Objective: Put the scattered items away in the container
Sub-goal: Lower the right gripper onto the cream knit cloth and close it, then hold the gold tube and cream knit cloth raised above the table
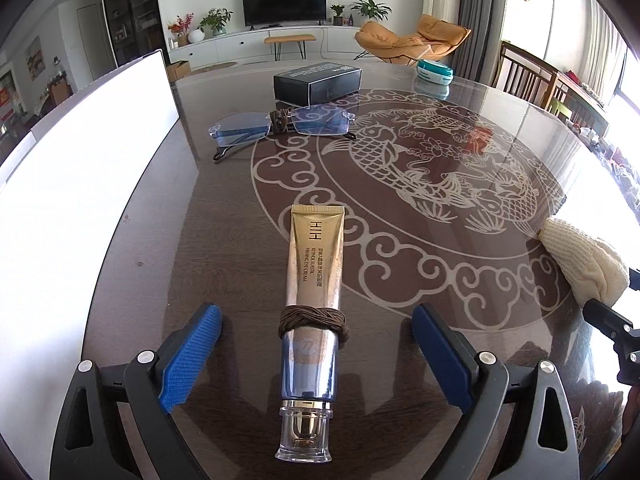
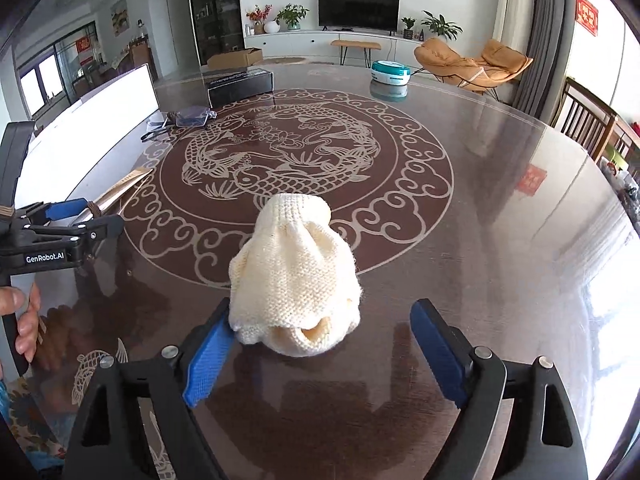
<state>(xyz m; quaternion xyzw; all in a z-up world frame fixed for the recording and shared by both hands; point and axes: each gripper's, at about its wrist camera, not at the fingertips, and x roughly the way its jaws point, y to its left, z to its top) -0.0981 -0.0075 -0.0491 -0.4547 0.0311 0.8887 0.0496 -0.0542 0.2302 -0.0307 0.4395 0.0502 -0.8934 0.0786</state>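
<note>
I am looking across a dark glass-topped table (image 2: 480, 200) patterned with pale fish and cloud scrolls. Beyond its far edge a black television (image 2: 358, 7) is sitting on a long white cabinet (image 2: 320, 42), with potted plants (image 2: 440, 24) standing beside it. An orange lounge chair (image 2: 472, 65) is resting near grey curtains (image 2: 540, 40), and wooden chairs (image 2: 584, 120) are standing at my right.

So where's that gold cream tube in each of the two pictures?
Left wrist view: the gold cream tube lies bottom centre, between the open blue fingers.
Right wrist view: only part of it shows at the left edge, beside the other gripper.
Shared landmark: the black box.
</note>
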